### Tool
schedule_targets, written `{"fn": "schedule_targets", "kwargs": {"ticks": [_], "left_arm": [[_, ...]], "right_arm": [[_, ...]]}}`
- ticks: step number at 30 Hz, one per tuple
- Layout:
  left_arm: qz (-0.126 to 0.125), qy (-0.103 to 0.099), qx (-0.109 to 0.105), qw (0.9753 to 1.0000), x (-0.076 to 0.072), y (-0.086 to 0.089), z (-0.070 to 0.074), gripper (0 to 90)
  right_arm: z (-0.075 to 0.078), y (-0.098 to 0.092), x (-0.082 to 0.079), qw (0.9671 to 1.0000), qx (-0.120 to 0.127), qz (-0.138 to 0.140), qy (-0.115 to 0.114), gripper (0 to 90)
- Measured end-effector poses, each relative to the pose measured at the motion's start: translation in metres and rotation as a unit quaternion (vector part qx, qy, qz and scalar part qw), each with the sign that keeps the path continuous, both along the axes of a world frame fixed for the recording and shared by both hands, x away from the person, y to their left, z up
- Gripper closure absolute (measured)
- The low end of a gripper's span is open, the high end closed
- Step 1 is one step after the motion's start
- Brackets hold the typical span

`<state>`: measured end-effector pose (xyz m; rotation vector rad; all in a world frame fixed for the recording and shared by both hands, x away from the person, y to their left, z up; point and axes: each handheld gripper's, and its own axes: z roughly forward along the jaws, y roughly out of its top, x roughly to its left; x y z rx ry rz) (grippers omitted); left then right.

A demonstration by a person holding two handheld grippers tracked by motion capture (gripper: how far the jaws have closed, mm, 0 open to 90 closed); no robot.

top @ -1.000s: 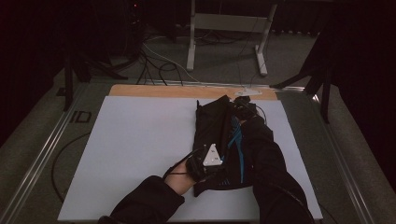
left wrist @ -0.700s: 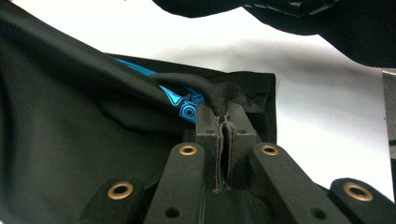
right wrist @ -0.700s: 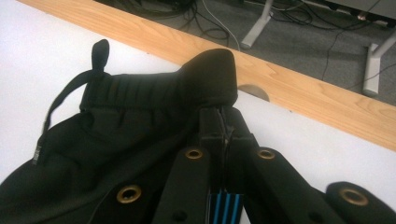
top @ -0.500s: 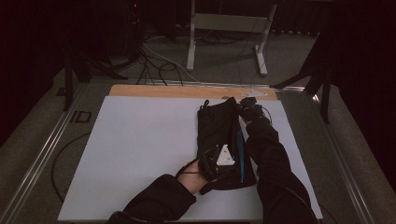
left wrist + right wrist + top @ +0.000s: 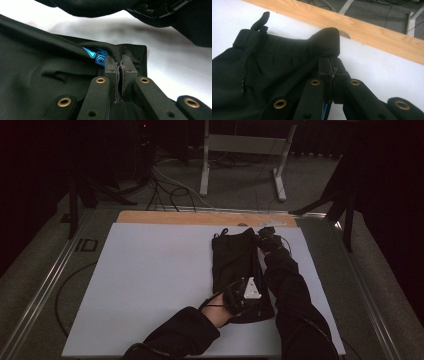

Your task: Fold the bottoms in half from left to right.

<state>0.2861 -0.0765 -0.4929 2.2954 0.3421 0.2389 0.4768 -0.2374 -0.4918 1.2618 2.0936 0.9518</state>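
A pair of black shorts (image 5: 234, 262) lies lengthwise on the white table sheet (image 5: 150, 285), right of centre, folded into a narrow strip. My left gripper (image 5: 257, 296) is at its near end. In the left gripper view that gripper (image 5: 121, 61) is shut on the hem, beside a blue logo (image 5: 98, 56). My right gripper (image 5: 260, 236) is at the far end. Seen in the right gripper view, it (image 5: 331, 62) is shut on the elastic waistband (image 5: 287, 47), and a drawstring loop (image 5: 259, 22) sticks up at the other waistband corner.
A wooden strip (image 5: 200, 217) runs along the table's far edge, close behind the right gripper. Metal rails (image 5: 45, 285) border the table's sides. Beyond the table, cables (image 5: 170, 190) and a metal stand (image 5: 240, 150) are on the floor. Bare sheet lies left of the shorts.
The right gripper has moved away toward the far edge with the waistband, and the left gripper has drawn nearer. The rumpled shorts now lie stretched out straight and flat.
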Motion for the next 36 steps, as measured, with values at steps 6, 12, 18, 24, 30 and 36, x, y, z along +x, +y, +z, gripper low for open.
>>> {"fn": "schedule_targets", "kwargs": {"ticks": [6, 12, 18, 24, 30, 36], "left_arm": [[-0.013, 0.008, 0.009, 0.9998, 0.0, -0.01, -0.005, 87.4], [-0.018, 0.017, 0.02, 0.9995, -0.002, -0.02, -0.012, 87.2], [-0.023, 0.019, 0.029, 0.9991, -0.005, -0.031, -0.017, 87.2], [-0.041, 0.02, 0.039, 0.9982, -0.013, -0.038, -0.019, 86.2], [-0.044, 0.031, 0.024, 0.9983, -0.014, -0.033, -0.016, 57.7], [-0.029, 0.034, 0.011, 0.9989, -0.011, -0.022, -0.007, 38.8]], "right_arm": [[-0.004, -0.005, -0.003, 0.9999, 0.012, 0.003, 0.004, 70.0], [0.005, -0.014, -0.016, 0.9996, 0.026, 0.004, -0.01, 50.3], [0.01, -0.015, -0.028, 0.9992, 0.035, 0.013, -0.015, 48.5], [0.008, -0.013, -0.034, 0.9989, 0.04, 0.021, -0.012, 44.0], [0.009, -0.013, -0.036, 0.9984, 0.05, 0.024, -0.012, 35.7], [0.01, -0.012, -0.039, 0.9978, 0.057, 0.03, -0.012, 27.5]]}}
